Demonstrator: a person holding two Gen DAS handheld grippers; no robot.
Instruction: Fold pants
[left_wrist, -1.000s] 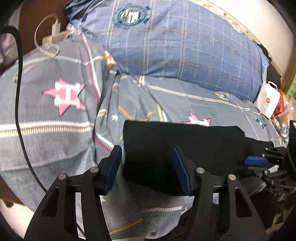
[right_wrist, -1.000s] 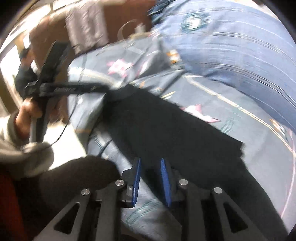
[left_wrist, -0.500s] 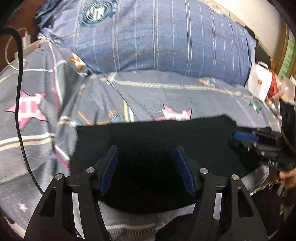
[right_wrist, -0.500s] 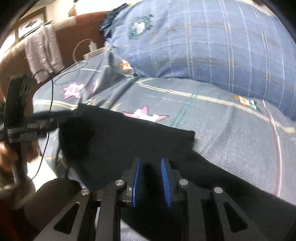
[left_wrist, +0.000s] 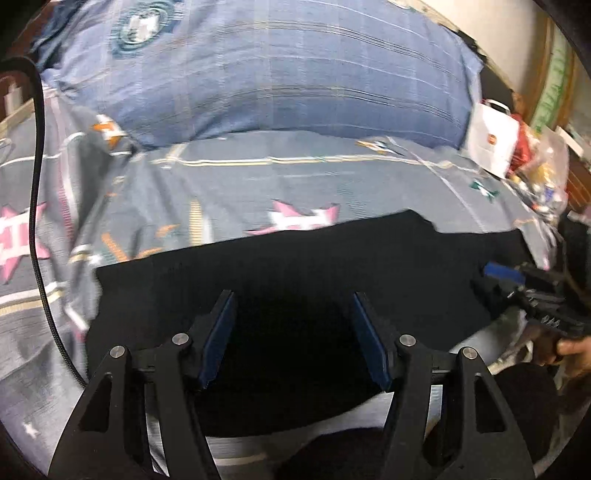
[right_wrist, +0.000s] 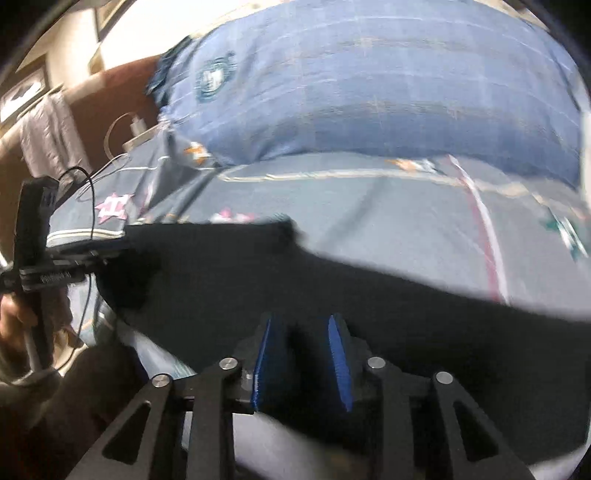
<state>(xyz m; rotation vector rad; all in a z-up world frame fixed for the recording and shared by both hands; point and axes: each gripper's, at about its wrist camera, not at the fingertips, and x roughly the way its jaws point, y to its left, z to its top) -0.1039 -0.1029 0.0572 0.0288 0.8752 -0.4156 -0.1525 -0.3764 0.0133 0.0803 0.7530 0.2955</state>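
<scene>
Now the black pants (left_wrist: 295, 273) lie spread flatter and wider across the star-patterned bedsheet (left_wrist: 229, 184) than a second ago, when they sat as a narrower bundle ahead of the left gripper (left_wrist: 291, 336); I judge a fold has just been laid down and is being let go. The left gripper's jaws stand well apart with nothing pinched, its blue pads hovering over the near part of the cloth, which runs from under its fingers out ahead and off to its right. The right gripper (right_wrist: 301, 358) has just been opening: half a second ago its pads sat close together on dark cloth, and now they stand a little apart; the pants are still between and under them, though blur keeps me from telling whether either pad touches the fabric. From that gripper the pants stretch ahead and to its left, toward the other gripper. Beyond the pants' far edge sits a big blue plaid pillow (left_wrist: 280, 74).
</scene>
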